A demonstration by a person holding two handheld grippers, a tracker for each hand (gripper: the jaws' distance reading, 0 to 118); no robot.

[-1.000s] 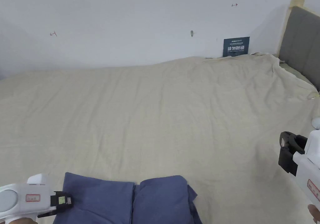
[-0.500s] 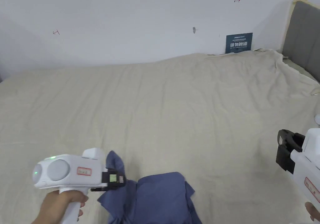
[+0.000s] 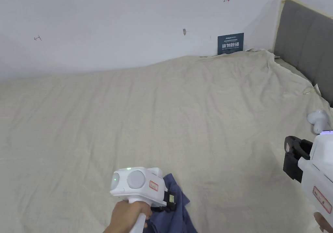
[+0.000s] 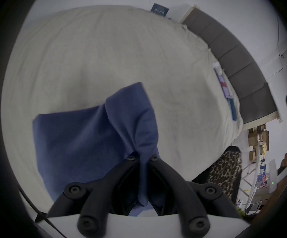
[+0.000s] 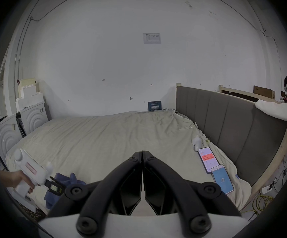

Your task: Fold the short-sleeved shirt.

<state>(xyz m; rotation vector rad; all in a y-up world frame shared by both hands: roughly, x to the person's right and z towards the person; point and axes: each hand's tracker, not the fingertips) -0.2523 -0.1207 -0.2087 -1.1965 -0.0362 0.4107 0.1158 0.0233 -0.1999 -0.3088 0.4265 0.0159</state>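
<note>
The left gripper, jaws pinched on the blue shirt, has carried its left half rightward over the bed's near edge, likely the last fold; the right gripper hovers clamped empty.

Staged bedroom set inside a warehouse/lab-type space. Bed w/ beige sheet and grey padded headboard is placed against a bare white wall; foam packing blocks are stacked at the bed's far left corner, cartons and loose cables seen on the floor.
</note>
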